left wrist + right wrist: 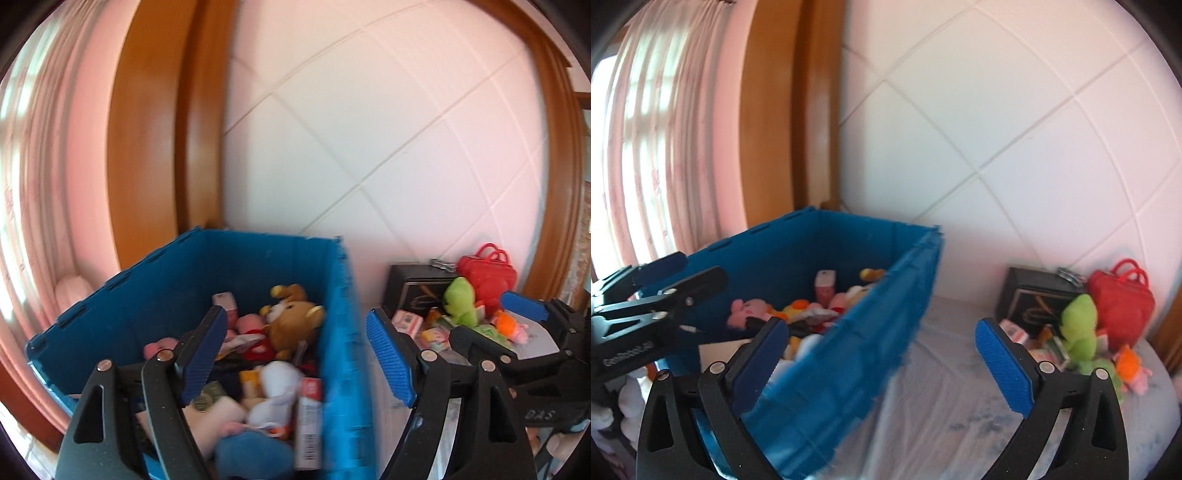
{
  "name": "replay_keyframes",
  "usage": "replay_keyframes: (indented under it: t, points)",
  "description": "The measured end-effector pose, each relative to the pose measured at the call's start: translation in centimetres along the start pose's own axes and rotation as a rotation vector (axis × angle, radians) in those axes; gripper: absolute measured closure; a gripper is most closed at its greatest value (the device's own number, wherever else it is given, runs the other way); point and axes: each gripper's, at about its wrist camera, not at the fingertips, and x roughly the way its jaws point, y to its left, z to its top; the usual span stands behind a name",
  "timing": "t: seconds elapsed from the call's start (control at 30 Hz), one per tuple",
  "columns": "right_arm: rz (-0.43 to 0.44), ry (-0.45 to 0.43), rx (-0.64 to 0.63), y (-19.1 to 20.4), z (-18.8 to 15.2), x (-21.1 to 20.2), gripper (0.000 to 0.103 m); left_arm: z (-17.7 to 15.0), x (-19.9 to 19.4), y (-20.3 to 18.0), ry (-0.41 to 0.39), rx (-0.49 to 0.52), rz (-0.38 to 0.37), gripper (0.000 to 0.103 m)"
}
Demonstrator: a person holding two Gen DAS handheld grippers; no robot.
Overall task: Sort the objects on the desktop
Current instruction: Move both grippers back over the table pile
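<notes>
**Both tongs empty over the crate, loose pile waiting at the right**

White diagonal-tiled wall fills the background, with a varnished wooden frame and a pink curtain at the upper left of both views. Below it, a pale, faintly marbled worktop (945,398) carries a blue corrugated-plastic crate (184,280) with thin ribbed walls and notched rims.

The left tongs (295,350) stand wide apart over the crate with nothing between the blue ribbed pads. The right tongs (882,365) are spread as wide, also empty, straddling the crate's near corner; no earlier view shows how they came to this.

Already in the crate lie a brown plush bear (291,321), a white plush toy (277,384), pink soft toys and several small printed cartons. Unsorted things sit at the right edge of both frames: a green plush frog (1078,332), a glossy red moulded toy handbag (1119,299), a black rigid box (1030,299), an orange-and-pink plush (1130,369) and flat card packets beside them.

The likely step in hand is reaching back to that pile. To do it well, the right tongs, being nearer, should approach the frog from above and pinch its body, since plush compresses and grips easily. The handbag's hard, slick shell would probably slip; its looped handles look the safer hold. Flat packets need a low, edge-on approach.
</notes>
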Motion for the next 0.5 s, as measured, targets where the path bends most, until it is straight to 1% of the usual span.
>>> replay_keyframes:
  t: [0.1, 0.13, 0.2, 0.23, 0.27, 0.33, 0.4, 0.43, 0.5]
  points:
    - [-0.064, -0.014, 0.042, -5.5, -1.4, -2.2, 0.000, -0.2, -0.1, -4.8, 0.001, 0.018, -0.071, 0.025]
    - [-0.087, -0.015, 0.063, -7.7, -2.1, -2.8, 0.000, -0.4, 0.4, -7.0, 0.015, 0.026, -0.106, 0.025]
    - [-0.132, -0.003, 0.100, -12.5, -3.4, -3.8, 0.000, -1.0, 1.5, -10.3, 0.042, 0.033, -0.131, 0.025]
    - [-0.158, 0.010, 0.117, -15.2, -4.3, -4.2, 0.000, -1.6, 2.8, -12.8, 0.068, 0.033, -0.142, 0.025]
    - [-0.185, 0.023, 0.131, -17.9, -5.2, -4.6, 0.000, -2.1, 3.9, -14.4, 0.089, 0.027, -0.149, 0.025]
    - [-0.230, 0.063, 0.160, -23.6, -7.1, -4.9, 0.000, -3.5, 7.4, -18.2, 0.167, 0.003, -0.162, 0.025]
    - [-0.265, 0.114, 0.198, -29.5, -8.9, -4.7, 0.000, -4.9, 10.9, -21.3, 0.234, -0.011, -0.166, 0.025]
    - [-0.287, 0.144, 0.217, -32.9, -10.0, -4.3, 0.000, -5.5, 12.1, -22.2, 0.252, -0.012, -0.159, 0.025]
    - [-0.329, 0.203, 0.249, -38.1, -11.9, -3.4, 0.000, -6.9, 15.9, -24.6, 0.312, -0.002, -0.125, 0.025]
